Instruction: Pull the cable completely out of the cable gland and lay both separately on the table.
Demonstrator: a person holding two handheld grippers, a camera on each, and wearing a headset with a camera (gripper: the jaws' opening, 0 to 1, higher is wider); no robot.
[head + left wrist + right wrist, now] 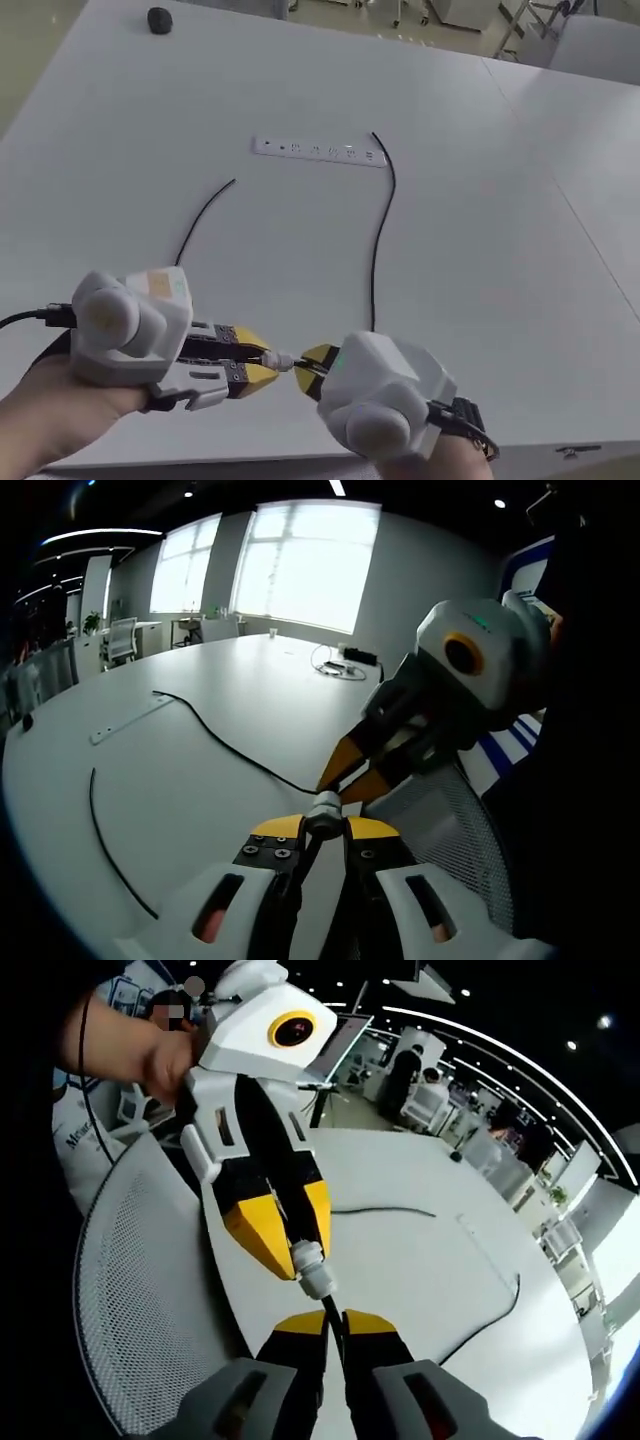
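Low over the table's near edge, a small white cable gland [283, 361] [323, 810] [315, 1275] hangs between my two grippers. My left gripper [268, 365] [323, 827] [300, 1255] is shut on the gland with its yellow jaw tips. Facing it, my right gripper [308, 370] [335, 1320] [338, 783] is shut on the black cable [378, 240] [230, 748] [490, 1320] right where it leaves the gland. The rest of that cable trails across the white table [480, 220] toward the power strip.
A white power strip [320, 151] [130, 720] lies mid-table. A second, shorter black cable [205, 215] [100, 830] [385, 1210] lies loose left of the first. A dark round object [159, 19] sits at the far edge. A mesh chair [150, 1290] stands below the grippers.
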